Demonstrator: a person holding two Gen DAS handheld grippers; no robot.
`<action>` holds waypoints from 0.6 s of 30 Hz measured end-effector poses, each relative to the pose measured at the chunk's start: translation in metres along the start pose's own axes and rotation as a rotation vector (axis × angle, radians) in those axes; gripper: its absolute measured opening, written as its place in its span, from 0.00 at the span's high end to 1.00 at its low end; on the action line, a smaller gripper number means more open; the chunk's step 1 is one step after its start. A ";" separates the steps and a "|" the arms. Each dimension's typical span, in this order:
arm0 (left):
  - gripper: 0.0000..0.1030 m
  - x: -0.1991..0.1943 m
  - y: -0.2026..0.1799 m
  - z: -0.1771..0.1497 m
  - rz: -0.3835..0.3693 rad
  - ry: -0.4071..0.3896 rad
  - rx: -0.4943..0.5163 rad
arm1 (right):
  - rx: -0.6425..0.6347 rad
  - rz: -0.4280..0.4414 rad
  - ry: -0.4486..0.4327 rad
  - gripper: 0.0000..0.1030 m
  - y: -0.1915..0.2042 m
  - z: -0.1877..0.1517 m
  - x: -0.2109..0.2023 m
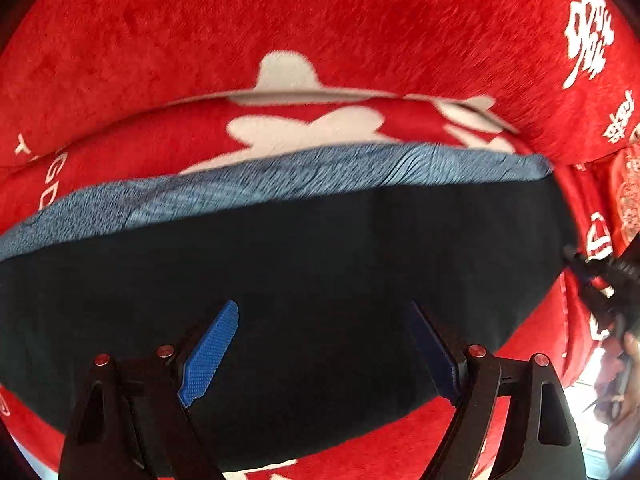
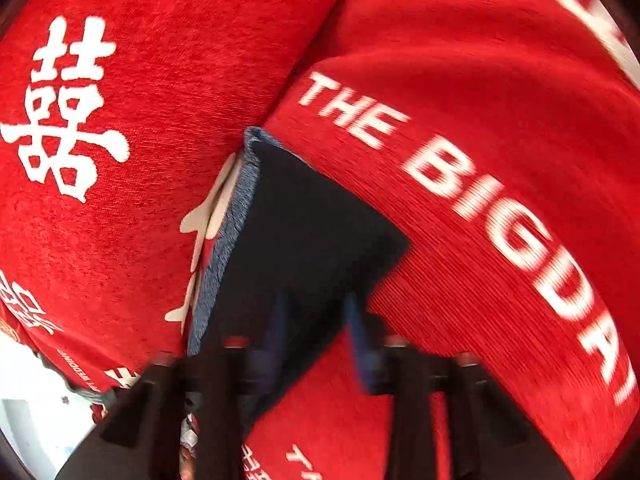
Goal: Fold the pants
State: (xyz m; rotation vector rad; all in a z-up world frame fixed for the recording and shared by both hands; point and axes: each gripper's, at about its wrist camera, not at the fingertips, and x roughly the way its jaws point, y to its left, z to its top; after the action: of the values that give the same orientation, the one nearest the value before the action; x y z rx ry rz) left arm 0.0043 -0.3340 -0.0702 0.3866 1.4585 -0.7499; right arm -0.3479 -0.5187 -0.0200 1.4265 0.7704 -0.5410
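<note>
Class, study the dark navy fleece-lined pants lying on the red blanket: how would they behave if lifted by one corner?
The dark navy fleece-lined pants are probably floppy: they follow the curve of the red plush blanket, so they should drape. The fuzzy blue-grey lining suggests they grip rather than slide. Likely light, not fragile.

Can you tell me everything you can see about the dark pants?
The pants are very dark, nearly black, with a soft-looking grey-blue band along one edge, maybe the fleecy inside turned out. They lie flat and folded into a neat block on the red cloth with white writing. The left gripper hovers open above them, its blue fingers spread. At one corner the right gripper looks blurred, so its grip is unclear.
</note>
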 end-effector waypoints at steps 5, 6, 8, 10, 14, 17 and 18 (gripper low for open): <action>0.16 0.009 0.004 -0.014 0.053 0.038 0.019 | -0.048 -0.113 0.045 0.94 -0.006 -0.007 -0.003; 0.16 0.007 0.004 -0.017 0.065 0.039 0.030 | -0.059 -0.138 0.062 0.91 -0.009 -0.008 -0.001; 0.16 0.001 0.001 -0.017 0.053 0.038 0.034 | -0.075 -0.179 0.045 0.77 -0.003 -0.008 -0.013; 0.16 -0.013 -0.002 -0.013 0.028 0.001 0.024 | -0.121 -0.196 -0.006 0.77 0.013 -0.008 -0.031; 0.16 -0.016 -0.020 0.002 0.023 -0.045 0.047 | -0.319 -0.156 0.003 0.77 0.066 -0.022 -0.029; 0.16 0.007 -0.038 0.010 0.071 -0.031 0.078 | -0.454 -0.158 0.094 0.77 0.094 -0.036 0.011; 0.16 0.016 -0.043 0.012 0.101 -0.035 0.091 | -0.487 -0.170 0.111 0.77 0.101 -0.039 0.026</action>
State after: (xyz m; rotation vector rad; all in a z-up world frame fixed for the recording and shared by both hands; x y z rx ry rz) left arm -0.0157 -0.3766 -0.0759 0.5103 1.3649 -0.7401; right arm -0.2620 -0.4674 0.0285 0.9503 1.0385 -0.3699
